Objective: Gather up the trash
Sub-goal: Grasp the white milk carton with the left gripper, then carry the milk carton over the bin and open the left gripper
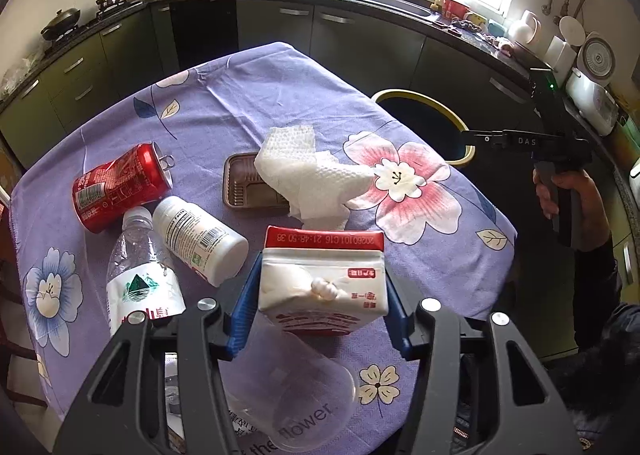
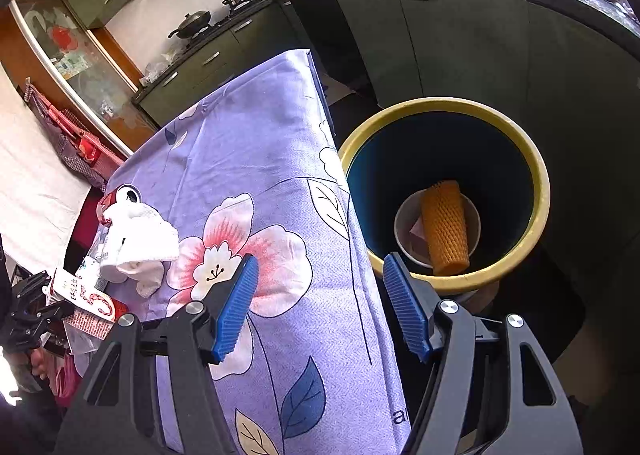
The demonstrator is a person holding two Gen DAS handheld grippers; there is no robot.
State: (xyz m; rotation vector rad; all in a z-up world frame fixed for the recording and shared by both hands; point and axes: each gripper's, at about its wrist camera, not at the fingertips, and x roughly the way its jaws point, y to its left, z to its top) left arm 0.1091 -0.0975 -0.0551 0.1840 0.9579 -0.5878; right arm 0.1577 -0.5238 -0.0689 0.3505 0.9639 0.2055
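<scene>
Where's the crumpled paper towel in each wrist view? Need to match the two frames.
Left wrist: paper towel sits at centre, draped over the right end of the brown tray, above the milk carton.
Right wrist: it lies at the left edge, left of the pink flower print.
Shared landmark: the yellow-rimmed bin, right of the table in both.

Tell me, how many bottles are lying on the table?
2. The clear water bottle lies near the table's left edge, and the white pill bottle lies right beside it, just below the red can. Others could be hidden.
</scene>
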